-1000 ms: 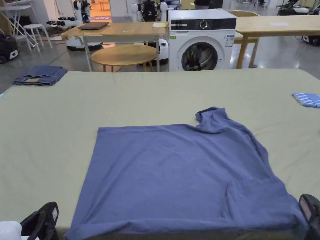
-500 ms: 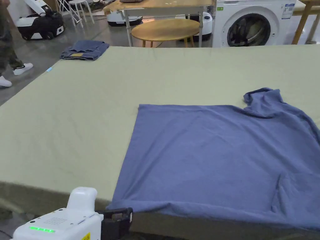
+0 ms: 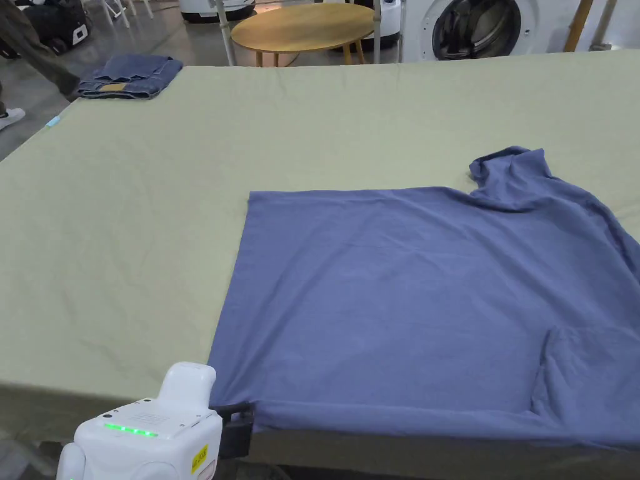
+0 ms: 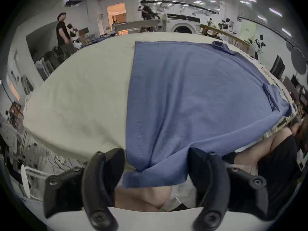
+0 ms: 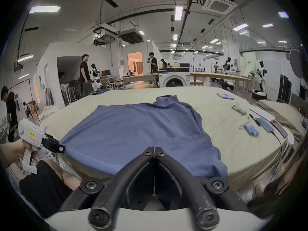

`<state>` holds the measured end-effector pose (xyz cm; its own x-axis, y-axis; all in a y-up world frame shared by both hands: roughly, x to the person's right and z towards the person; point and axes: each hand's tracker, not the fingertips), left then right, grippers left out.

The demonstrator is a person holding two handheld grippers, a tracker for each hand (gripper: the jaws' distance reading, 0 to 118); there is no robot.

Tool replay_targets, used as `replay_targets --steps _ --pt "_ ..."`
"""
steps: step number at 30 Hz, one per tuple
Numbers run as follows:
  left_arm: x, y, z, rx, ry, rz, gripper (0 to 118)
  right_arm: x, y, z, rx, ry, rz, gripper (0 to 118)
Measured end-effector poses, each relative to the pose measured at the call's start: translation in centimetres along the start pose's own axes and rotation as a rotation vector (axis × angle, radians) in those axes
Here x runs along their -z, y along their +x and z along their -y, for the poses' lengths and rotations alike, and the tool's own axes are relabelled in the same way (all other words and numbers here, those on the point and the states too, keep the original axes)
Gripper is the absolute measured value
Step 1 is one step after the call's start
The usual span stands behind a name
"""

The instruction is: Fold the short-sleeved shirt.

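A blue short-sleeved shirt [image 3: 406, 294] lies flat on the green-covered table [image 3: 156, 219], its near edge hanging over the table's front edge. One sleeve [image 3: 509, 172] sticks up at the far right. My left gripper [image 3: 240, 420] is at the shirt's near-left corner. In the left gripper view it [image 4: 156, 166] stands open, with the hanging corner [image 4: 150, 173] between the jaws but not pinched. My right gripper [image 5: 154, 149] is shut, with its tips meeting in front of the shirt's near edge [image 5: 141, 131]; no cloth shows between them. The left gripper [image 5: 60, 148] also appears there, at the shirt's corner.
Folded jeans [image 3: 128, 76] lie at the table's far left corner. Small blue cylinders [image 5: 251, 130], phones [image 5: 265, 124] and a cable sit along the table's right side. A round wooden table [image 3: 303, 26] and a washing machine [image 3: 478, 25] stand behind. People [image 5: 85, 74] stand beyond.
The head camera has swung left and down. My left gripper has come up from the bottom left to the shirt's near-left corner. The shirt lies as before.
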<state>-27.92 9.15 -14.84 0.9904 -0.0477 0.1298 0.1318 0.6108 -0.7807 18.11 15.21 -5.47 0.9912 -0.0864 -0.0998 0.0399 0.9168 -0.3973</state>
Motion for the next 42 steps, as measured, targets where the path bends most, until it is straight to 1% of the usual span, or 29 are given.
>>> replay_targets --steps 1,2,3,5,8,10,11,12,13,14,15,16,18,22,23,24,25,26,27,29,32,34,38,40,42 --pt "-0.5 0.0 0.0 0.004 0.015 -0.001 54 0.0 0.0 0.1 -0.001 -0.004 0.007 0" --pt "-1.0 0.1 0.1 0.003 0.031 0.012 26 0.2 0.0 -0.2 -0.004 -0.008 0.012 0" --pt "-1.3 0.2 0.1 -0.008 0.048 0.018 11 0.3 0.0 -0.2 -0.008 -0.014 0.018 0" --pt "-1.9 0.7 -0.1 -0.012 0.066 0.01 6 0.5 0.3 -0.2 -0.008 -0.023 0.026 0" --pt "-2.4 1.2 -0.7 -0.022 0.117 0.014 4 0.6 1.3 -0.8 -0.026 -0.036 0.05 0" --pt "-3.1 1.3 -1.2 -0.024 0.136 0.018 4 0.9 3.1 -0.9 -0.059 -0.06 0.106 0" --pt "-3.5 1.2 -1.5 -0.029 0.146 0.023 4 1.3 4.0 -1.1 -0.058 -0.098 0.127 0" --pt "-3.6 1.4 -1.7 -0.033 0.153 0.026 4 1.7 5.1 -1.2 -0.043 -0.144 0.127 8" --pt "-3.8 1.4 -1.8 -0.036 0.162 0.026 4 2.2 6.3 -1.1 -0.018 -0.201 0.12 32" --pt "-3.9 1.3 -2.0 -0.036 0.164 0.03 4 2.6 8.1 -0.6 0.005 -0.248 0.135 81" --pt "-4.2 1.5 -2.2 -0.036 0.164 0.031 4 3.1 9.1 -0.4 0.021 -0.285 0.152 105" --pt "-4.5 1.9 -2.5 -0.036 0.163 0.032 4 3.6 9.8 0.0 0.025 -0.315 0.161 110" --pt "-4.7 1.8 -2.7 -0.038 0.163 0.031 4 4.2 11.2 0.6 0.023 -0.308 0.173 109" --pt "-4.7 2.0 -2.8 -0.041 0.153 0.029 4 6.2 12.1 1.4 0.024 -0.395 0.167 109" --pt "-4.6 2.1 -2.7 -0.036 0.148 0.025 4 6.6 12.3 1.4 0.037 -0.437 0.143 104" --pt "-4.4 2.1 -2.5 -0.031 0.143 0.019 4 6.8 12.4 1.3 0.034 -0.442 0.136 81" --pt "-4.4 2.1 -2.4 -0.03 0.139 0.017 4 6.8 12.2 1.3 0.041 -0.449 0.098 36" --pt "-4.4 2.1 -2.3 -0.032 0.135 0.021 4 6.7 11.8 1.5 0.051 -0.47 0.061 1" --pt "-4.5 2.2 -2.2 -0.036 0.131 0.018 4 6.9 11.4 1.3 0.041 -0.462 0.084 1" --pt "-4.5 2.0 -2.0 -0.041 0.121 0.018 4 6.4 10.4 1.1 -0.019 -0.441 0.097 1" --pt "-4.8 1.5 -2.2 -0.086 0.118 0.024 4 5.5 10.0 0.0 0.007 -0.411 0.092 1" --pt "-5.2 0.9 -3.0 -0.131 0.115 0.05 4 5.1 10.3 -1.5 0.004 -0.39 0.086 1" --pt "-5.6 -0.3 -6.9 -0.137 0.151 0.06 4 6.2 10.4 -6.4 -0.035 -0.356 0.068 1" --pt "-5.3 -0.6 -9.7 -0.11 0.172 0.053 4 8.1 10.3 -8.8 -0.073 -0.348 0.071 1" --pt "-4.2 -0.9 -12.5 -0.102 0.175 0.052 4 10.6 10.9 -10.8 -0.09 -0.348 0.069 1"
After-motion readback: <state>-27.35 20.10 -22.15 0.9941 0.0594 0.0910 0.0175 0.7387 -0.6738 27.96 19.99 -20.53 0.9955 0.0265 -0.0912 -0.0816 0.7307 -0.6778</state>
